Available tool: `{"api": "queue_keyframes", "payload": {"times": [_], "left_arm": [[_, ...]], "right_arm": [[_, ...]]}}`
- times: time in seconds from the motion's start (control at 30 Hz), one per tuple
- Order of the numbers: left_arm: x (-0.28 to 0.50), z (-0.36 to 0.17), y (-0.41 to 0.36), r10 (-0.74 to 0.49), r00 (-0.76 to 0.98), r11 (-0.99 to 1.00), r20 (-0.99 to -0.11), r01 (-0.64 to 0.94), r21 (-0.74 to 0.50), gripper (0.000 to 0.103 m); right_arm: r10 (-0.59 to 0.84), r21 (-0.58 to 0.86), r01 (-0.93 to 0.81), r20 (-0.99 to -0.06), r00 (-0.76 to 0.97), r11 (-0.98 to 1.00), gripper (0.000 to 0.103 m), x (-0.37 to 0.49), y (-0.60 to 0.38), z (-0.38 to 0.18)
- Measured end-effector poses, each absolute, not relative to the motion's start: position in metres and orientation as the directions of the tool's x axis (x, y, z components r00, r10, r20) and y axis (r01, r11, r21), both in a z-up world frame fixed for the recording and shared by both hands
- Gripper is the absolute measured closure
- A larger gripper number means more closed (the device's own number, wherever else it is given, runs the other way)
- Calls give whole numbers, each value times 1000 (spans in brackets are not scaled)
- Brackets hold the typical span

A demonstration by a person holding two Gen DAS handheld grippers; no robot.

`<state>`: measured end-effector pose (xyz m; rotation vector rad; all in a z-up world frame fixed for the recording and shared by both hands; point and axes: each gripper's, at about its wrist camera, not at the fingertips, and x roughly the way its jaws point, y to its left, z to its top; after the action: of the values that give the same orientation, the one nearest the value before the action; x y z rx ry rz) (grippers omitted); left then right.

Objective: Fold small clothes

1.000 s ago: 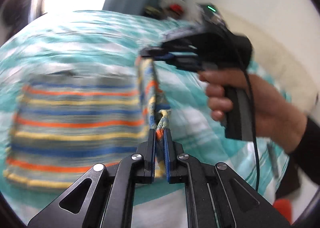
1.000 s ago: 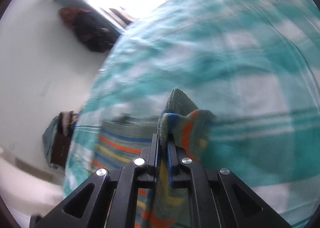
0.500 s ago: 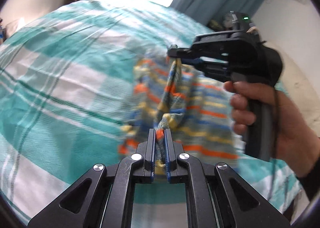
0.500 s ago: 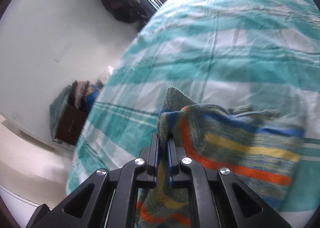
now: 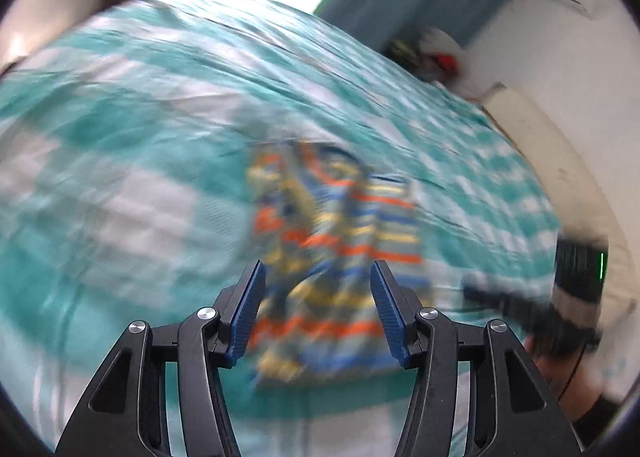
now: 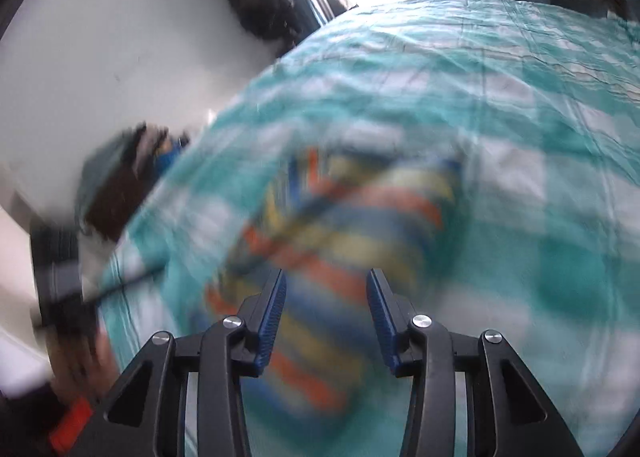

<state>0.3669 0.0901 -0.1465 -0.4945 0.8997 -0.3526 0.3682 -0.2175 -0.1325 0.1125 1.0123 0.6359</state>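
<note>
Between parted fingers (image 5: pixel 383 307), striped garment (image 5: pixel 336 257)

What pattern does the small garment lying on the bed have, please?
Orange, blue, yellow and grey-green stripes on the garment, clearest in the left wrist view.

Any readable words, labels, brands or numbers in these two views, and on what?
None. Both views are motion-blurred, and no lettering shows on the striped garment, the checked bedsheet or the grippers. The only sign is a green light on the right gripper's body, with no text.
</note>
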Motion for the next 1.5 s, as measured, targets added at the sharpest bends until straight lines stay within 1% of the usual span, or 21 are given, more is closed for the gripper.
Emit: {"api": "queue_keyframes", "payload": {"times": [0.07,0.1,0.13,0.2,0.37,0.4,0.43,0.57,0.77,0.87,0.97,1.03,1.07,1.13,1.2,1.3,1.37,1.4,1.43,1.47,1.5], "left_arm": [[401,-150,82,-517,529,824,-673,94,-559,54],[415,-153,78,-513,506,829,-693,86,-552,67],[428,-157,75,-512,480,832,-712,74,-549,72],[445,-164,71,-512,442,834,-736,51,-550,76],[461,-174,60,-481,392,861,-784,42,-507,76],[459,-174,57,-484,386,862,-785,54,-505,82],[461,-175,54,-487,380,863,-787,71,-500,98],[452,-160,51,-405,443,910,-800,104,-402,102],[451,-173,79,-337,442,932,-832,32,-361,102],[447,-175,73,-316,437,941,-842,31,-337,98],[437,-163,74,-282,437,954,-854,35,-297,83],[425,-149,75,-255,465,963,-848,43,-266,61],[411,-138,78,-252,493,964,-833,58,-258,54],[388,-125,77,-270,526,961,-806,100,-256,28],[365,-121,67,-277,543,961,-793,146,-236,18],[350,-146,46,-233,508,969,-829,191,-155,19],[351,-170,42,-174,455,979,-874,173,-105,28],[351,-181,44,-150,425,983,-893,157,-91,31],[348,-185,51,-159,404,985,-901,133,-115,31],[343,-180,56,-173,413,984,-894,116,-137,31],[334,-169,63,-184,440,983,-879,102,-155,29]], "right_arm": [[554,394,-430,-750,360,812,60,336,-225,-143],[556,400,-422,-748,362,813,60,325,-226,-146],[562,412,-414,-744,362,812,60,317,-227,-151],[577,443,-388,-728,370,808,60,293,-233,-158],[585,470,-354,-704,403,809,60,270,-245,-160],[581,463,-357,-705,407,811,60,269,-246,-159],[571,447,-362,-710,412,818,60,267,-246,-159],[529,391,-372,-735,423,842,60,266,-244,-157],[515,317,-446,-732,446,837,60,272,-221,-139],[553,335,-480,-709,438,811,60,287,-200,-140],[610,431,-471,-712,347,770,59,311,-181,-170],[557,431,-412,-789,258,802,64,323,-174,-197],[564,438,-409,-781,269,801,64,322,-176,-193],[594,453,-421,-743,308,786,64,312,-182,-171],[609,445,-442,-706,362,779,63,301,-187,-148],[602,421,-455,-691,400,785,56,303,-182,-138],[588,419,-437,-707,392,796,51,314,-177,-153],[570,425,-409,-741,355,807,45,323,-174,-173],[537,426,-368,-792,290,826,45,330,-171,-196],[523,416,-355,-801,293,837,51,329,-171,-199],[518,406,-357,-794,319,841,52,325,-172,-192]]}}
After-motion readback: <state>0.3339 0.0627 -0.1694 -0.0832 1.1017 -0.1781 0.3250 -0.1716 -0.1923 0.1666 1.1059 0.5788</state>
